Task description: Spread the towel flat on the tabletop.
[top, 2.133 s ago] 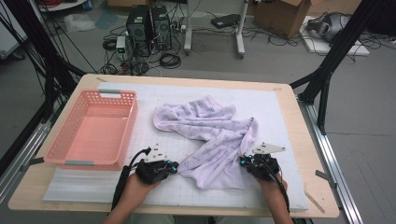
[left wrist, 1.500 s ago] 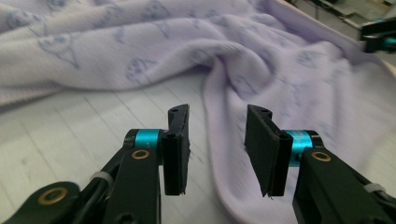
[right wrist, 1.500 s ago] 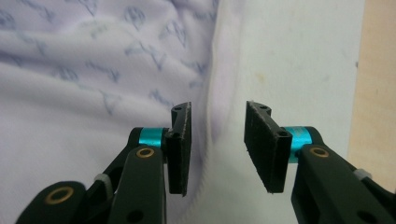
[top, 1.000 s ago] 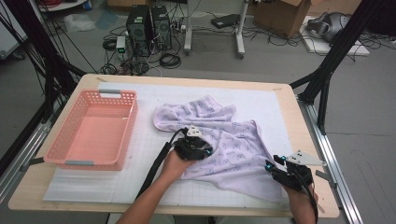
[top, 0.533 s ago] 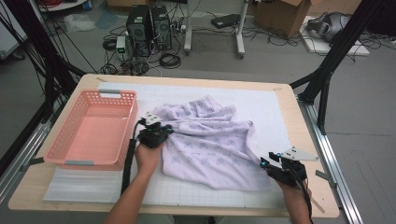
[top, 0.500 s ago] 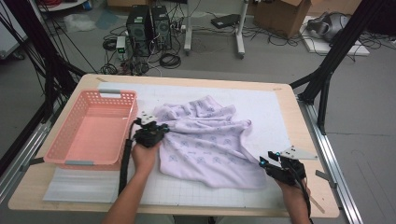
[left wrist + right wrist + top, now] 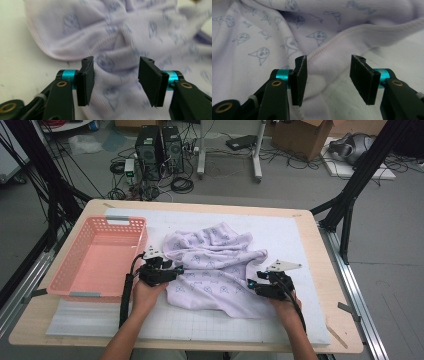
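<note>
- Lying crumpled mid-worktop [image 7: 300, 227]: lilac garment [image 7: 215, 265], long axis running left to right.
- Flanking it: left gripper [image 7: 172, 270] at left edge, right gripper [image 7: 252, 285] at near-right hem.
- Gaping wide, gripping nothing: both sets of fingers [image 7: 86, 80], cloth sitting between.

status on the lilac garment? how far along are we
Early. Done: the lilac garment lies on the white mat, roughly spread but still rumpled. In hand: nothing gripped; left tool and right tool both sit open at its edges. Left: grasp, fold, presumably move to the empty pink basket.
</note>
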